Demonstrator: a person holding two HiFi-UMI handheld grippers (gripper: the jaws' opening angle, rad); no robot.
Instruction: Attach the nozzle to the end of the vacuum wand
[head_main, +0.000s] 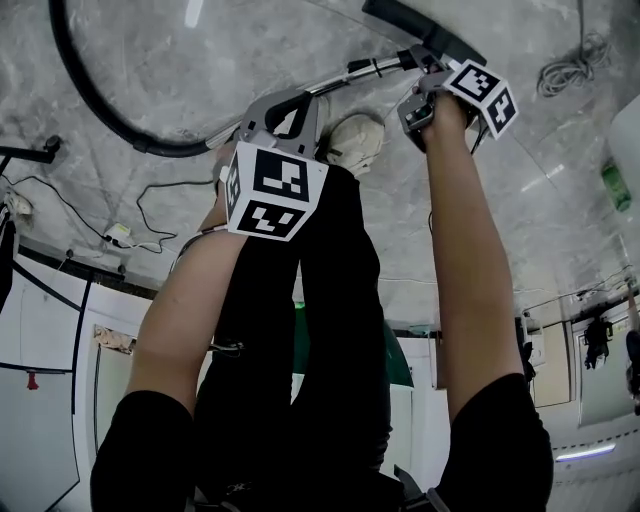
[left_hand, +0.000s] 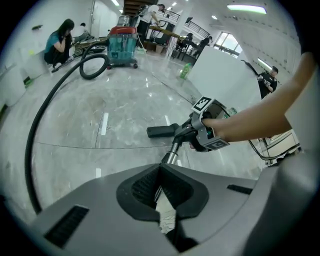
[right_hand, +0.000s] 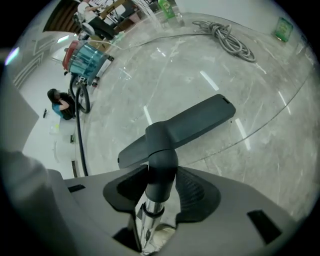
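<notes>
one wand (left_hand: 171, 151) | one nozzle (right_hand: 186, 126) | left tongs (left_hand: 161, 186) clench wand | right tongs (right_hand: 160, 186) seemingly grip nozzle

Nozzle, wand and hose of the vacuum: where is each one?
nozzle (right_hand: 200, 120): right gripper view, on its wide flat head.
wand (right_hand: 151, 212): right gripper view, on the shiny metal tube just below the nozzle's neck.
hose (head_main: 165, 150): head view, on the low bend of its black curve.

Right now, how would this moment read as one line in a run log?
left gripper: shut on wand | right gripper: shut on nozzle at its neck | nozzle: on wand end
</notes>
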